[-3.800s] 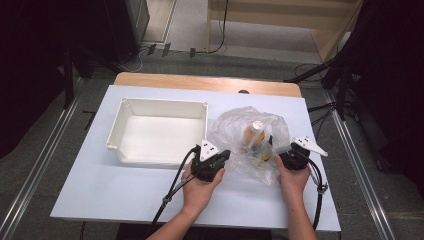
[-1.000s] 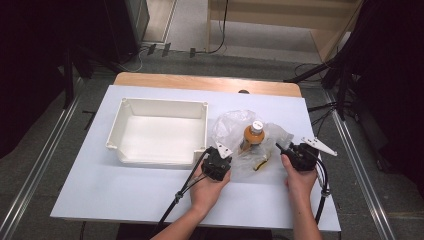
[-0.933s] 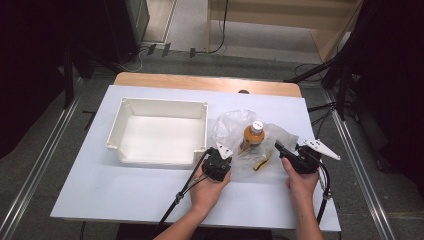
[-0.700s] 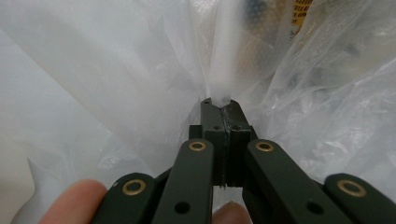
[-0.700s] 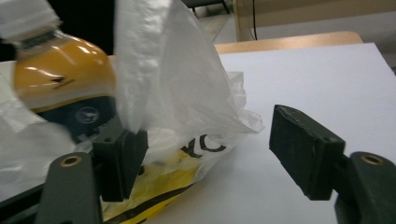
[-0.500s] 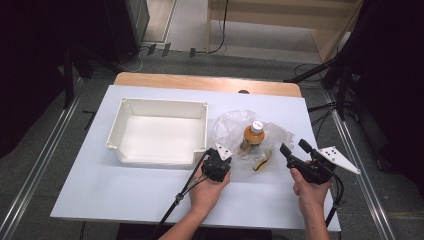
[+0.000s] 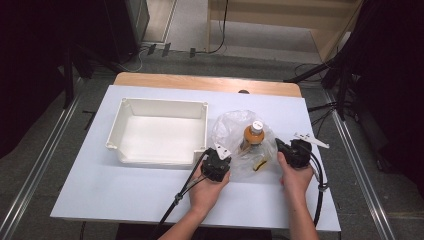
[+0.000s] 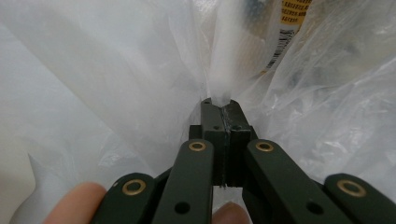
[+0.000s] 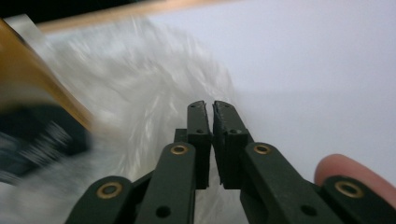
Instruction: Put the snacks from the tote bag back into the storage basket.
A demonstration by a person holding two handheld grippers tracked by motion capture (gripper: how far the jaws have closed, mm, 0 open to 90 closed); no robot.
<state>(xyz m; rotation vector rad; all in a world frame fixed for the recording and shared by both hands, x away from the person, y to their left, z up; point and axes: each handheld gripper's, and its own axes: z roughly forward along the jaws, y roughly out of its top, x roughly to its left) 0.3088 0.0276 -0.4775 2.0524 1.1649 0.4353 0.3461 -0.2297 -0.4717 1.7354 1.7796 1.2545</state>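
A clear plastic bag (image 7: 227,127) lies on the white table, right of centre. Inside it stands a bottle (image 7: 252,135) of orange liquid with a white cap, and a small yellow item (image 7: 258,165) lies beside it. My left gripper (image 7: 226,157) is at the bag's near left edge. In the left gripper view, the left gripper (image 8: 219,103) is shut on a pinched fold of the bag (image 8: 116,70), with the bottle's label (image 8: 285,28) just beyond. My right gripper (image 7: 279,145) sits at the bag's right edge. In the right gripper view, the right gripper (image 9: 208,106) is shut with nothing visible between its jaws; the bag (image 9: 140,70) and bottle (image 9: 28,84) are blurred to its left.
An empty white tray (image 7: 162,102) stands left of the bag, close to my left gripper. The table's wooden far edge (image 7: 205,82) lies beyond. Cables trail from both grippers toward the near edge. Bare table (image 7: 100,190) lies in front of the tray.
The right gripper swung out to the right, away from the bag, then came back left to its right edge. The left gripper kept its hold on the bag.
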